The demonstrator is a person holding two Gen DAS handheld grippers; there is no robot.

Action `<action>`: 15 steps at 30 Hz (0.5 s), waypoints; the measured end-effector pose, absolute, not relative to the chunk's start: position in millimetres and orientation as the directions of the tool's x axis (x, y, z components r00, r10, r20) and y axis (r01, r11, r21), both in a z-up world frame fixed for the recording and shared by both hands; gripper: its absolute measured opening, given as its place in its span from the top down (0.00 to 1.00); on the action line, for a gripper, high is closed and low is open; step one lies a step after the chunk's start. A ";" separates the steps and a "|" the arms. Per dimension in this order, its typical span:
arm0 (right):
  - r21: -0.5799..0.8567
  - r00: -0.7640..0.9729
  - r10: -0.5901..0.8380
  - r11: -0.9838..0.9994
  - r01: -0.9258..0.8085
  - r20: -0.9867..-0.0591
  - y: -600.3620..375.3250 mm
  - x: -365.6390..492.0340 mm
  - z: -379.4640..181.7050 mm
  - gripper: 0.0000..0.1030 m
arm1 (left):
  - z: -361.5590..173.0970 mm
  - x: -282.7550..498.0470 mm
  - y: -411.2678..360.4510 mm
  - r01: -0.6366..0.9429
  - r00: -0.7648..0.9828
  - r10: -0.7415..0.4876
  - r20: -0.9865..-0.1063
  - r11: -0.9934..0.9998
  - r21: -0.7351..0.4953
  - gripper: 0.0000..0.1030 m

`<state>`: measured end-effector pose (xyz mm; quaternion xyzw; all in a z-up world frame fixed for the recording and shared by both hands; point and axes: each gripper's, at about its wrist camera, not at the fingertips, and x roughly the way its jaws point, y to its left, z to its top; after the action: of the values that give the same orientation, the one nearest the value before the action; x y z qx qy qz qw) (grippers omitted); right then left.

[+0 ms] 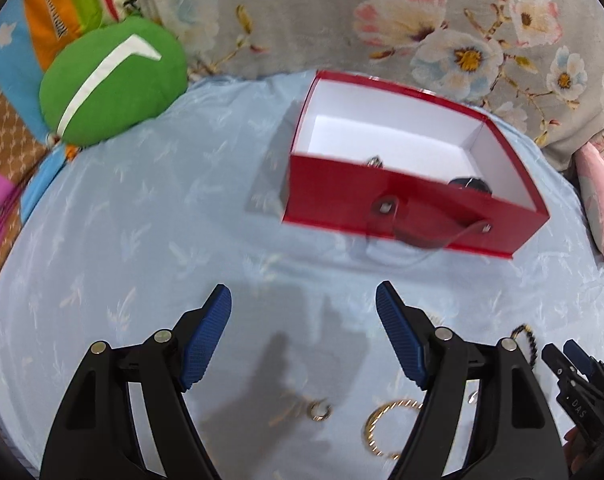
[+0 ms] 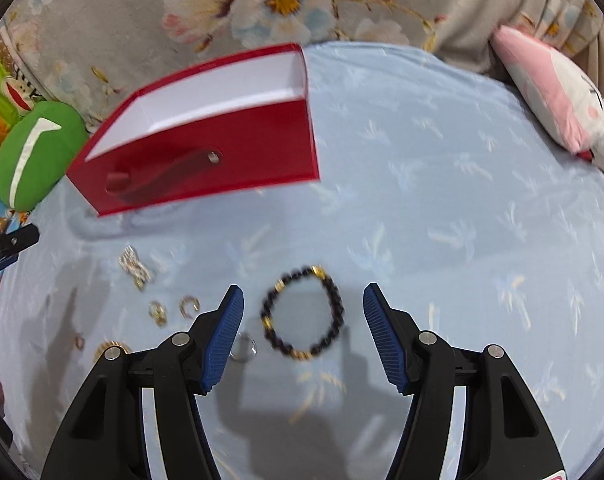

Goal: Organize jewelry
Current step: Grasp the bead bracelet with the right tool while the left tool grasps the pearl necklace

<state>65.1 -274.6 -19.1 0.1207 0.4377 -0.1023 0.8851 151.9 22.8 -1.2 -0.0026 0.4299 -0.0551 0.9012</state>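
The bead bracelet (image 2: 303,314) is a ring of dark round beads with a few gold spacers, lying flat on the pale blue bedsheet (image 2: 442,200), directly ahead of the right tongs (image 2: 303,306) and between the lines of their 2 blue pads, which do not touch it. These tongs are spread wide and hold nothing. In the left wrist view only a short arc of that bracelet (image 1: 526,340) shows past the tongs' black frame.

To the left of it lie smaller pieces, all motion-blurred: 1 silvery ring (image 2: 243,348) just beside the left pad, 2 small gold hoop-like pieces (image 2: 173,309), 1 pale chain cluster (image 2: 134,267), 1 tiny ring (image 2: 79,341) and 1 gold hoop (image 2: 110,349) partly hidden by the tongs' frame. What each small piece is cannot be told for certain.

The left tongs (image 1: 304,312) are also spread and empty, above bare sheet. Near them lie 1 small ring (image 1: 320,411) and 1 gold beaded hoop (image 1: 386,426), half covered by the frame.

Farther back stands 1 red box (image 1: 402,204), white inside, with 1 strap handle on its front. 2 dark or metallic items peek over its front wall, mostly hidden. Around the sheet sit 1 green cushion (image 1: 113,80), 1 pink-and-white pillow (image 2: 562,100) and a grey flowered blanket (image 1: 382,12).
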 end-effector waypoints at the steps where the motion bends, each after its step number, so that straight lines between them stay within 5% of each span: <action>1: 0.130 0.590 -0.070 0.948 0.290 -0.804 -275.3 62.3 -23.8 0.40 | -7.7 148.5 27.3 0.085 0.611 -0.091 -0.787 0.995 -0.049 0.30; 15: 0.149 0.570 -0.064 0.936 0.319 -0.819 -279.7 65.8 -49.5 0.41 | -46.6 119.2 69.8 0.003 0.532 -0.052 -0.845 0.998 -0.060 0.30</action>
<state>65.8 -279.7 -49.5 0.1416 0.4504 -0.1097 0.8746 119.2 69.8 -46.6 -0.0254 0.4837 -0.0157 0.8747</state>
